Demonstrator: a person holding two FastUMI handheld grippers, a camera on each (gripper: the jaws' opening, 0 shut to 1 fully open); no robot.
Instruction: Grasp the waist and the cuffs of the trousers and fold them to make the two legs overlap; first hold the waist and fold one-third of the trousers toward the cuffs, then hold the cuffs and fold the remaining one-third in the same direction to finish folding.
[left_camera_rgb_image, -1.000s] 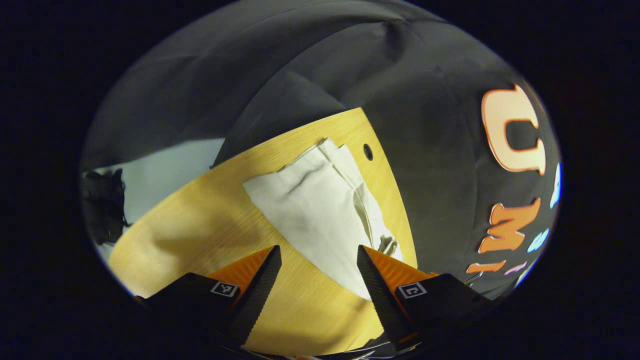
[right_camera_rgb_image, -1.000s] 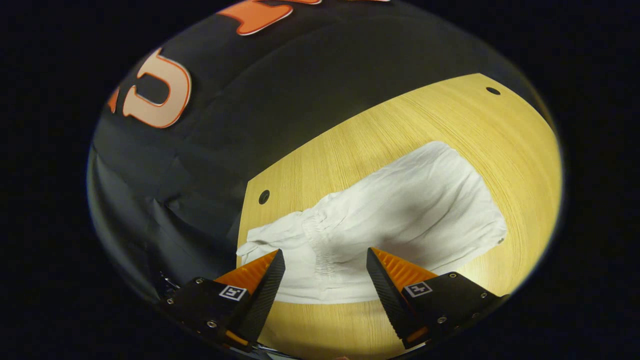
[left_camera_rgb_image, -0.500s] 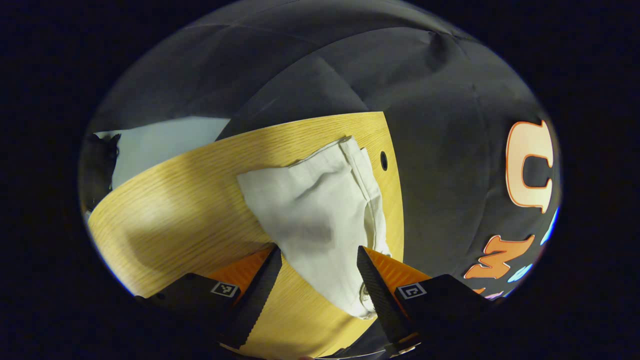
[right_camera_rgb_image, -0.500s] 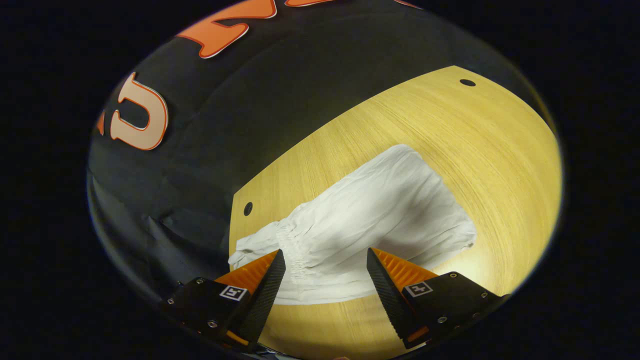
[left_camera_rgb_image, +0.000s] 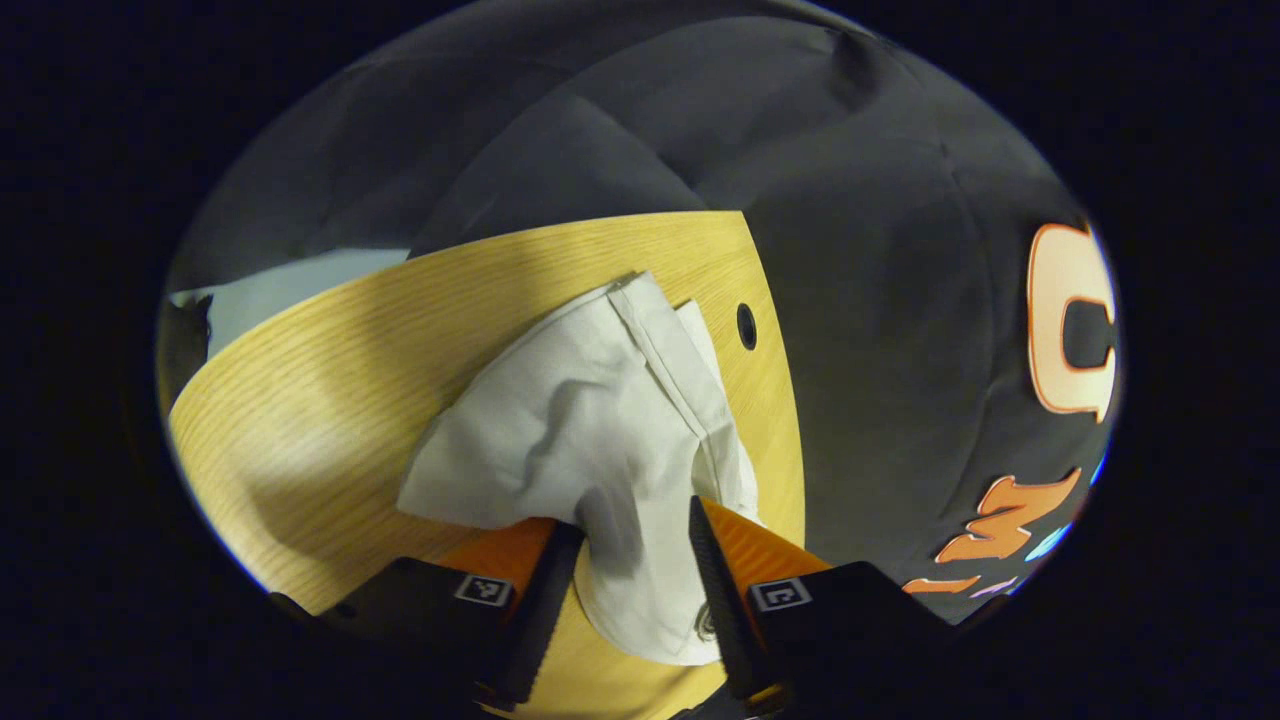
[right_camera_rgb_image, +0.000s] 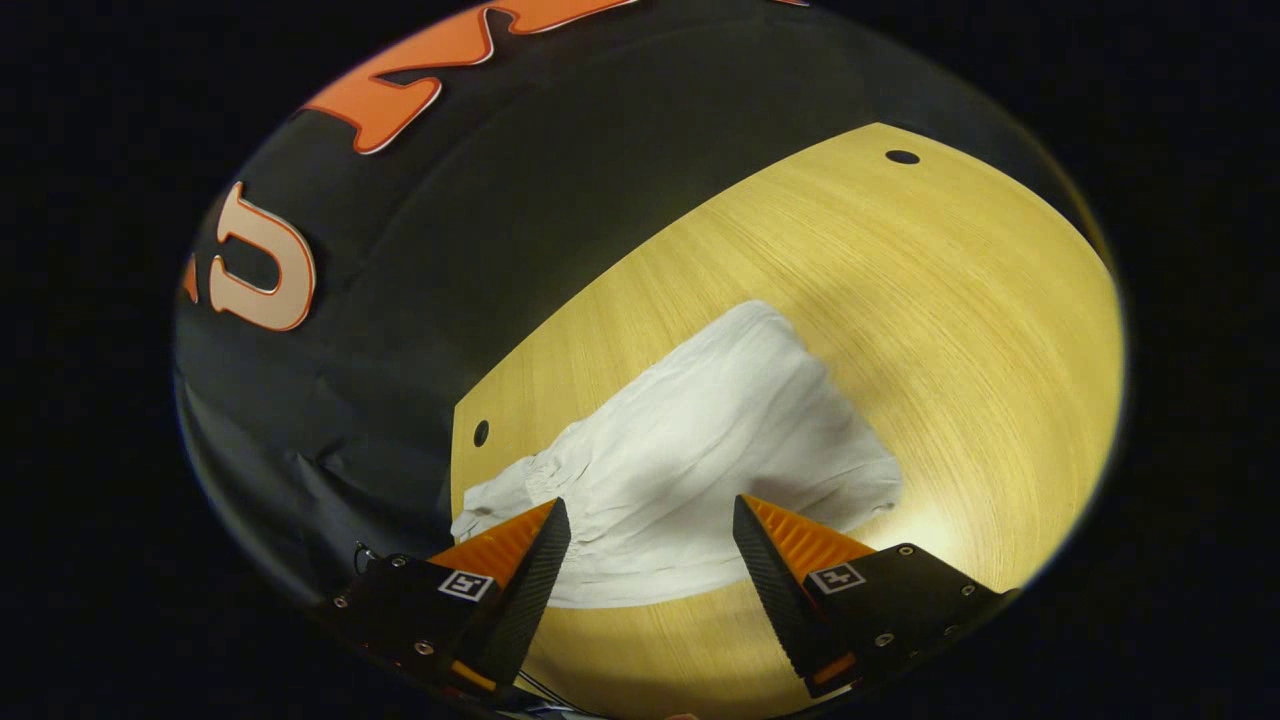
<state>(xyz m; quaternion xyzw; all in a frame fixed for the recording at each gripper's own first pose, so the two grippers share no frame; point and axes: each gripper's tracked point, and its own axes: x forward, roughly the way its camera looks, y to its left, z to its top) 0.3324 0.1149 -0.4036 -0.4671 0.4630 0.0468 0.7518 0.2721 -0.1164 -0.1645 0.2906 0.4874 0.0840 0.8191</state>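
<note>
Left hand-held gripper (left_camera_rgb_image: 625, 545) pinching trousers (left_camera_rgb_image: 590, 430), right hand-held gripper (right_camera_rgb_image: 652, 545) spread, hovering above

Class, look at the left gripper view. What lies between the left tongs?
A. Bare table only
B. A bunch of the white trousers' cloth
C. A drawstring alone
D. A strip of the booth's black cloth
B: in the left gripper view the left tongs straddle a bunched fold of the white trousers on the wooden table.

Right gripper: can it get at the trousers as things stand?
Probably yes. The right gripper is open, the trousers lie on the table just ahead, and nothing stands between.
</note>
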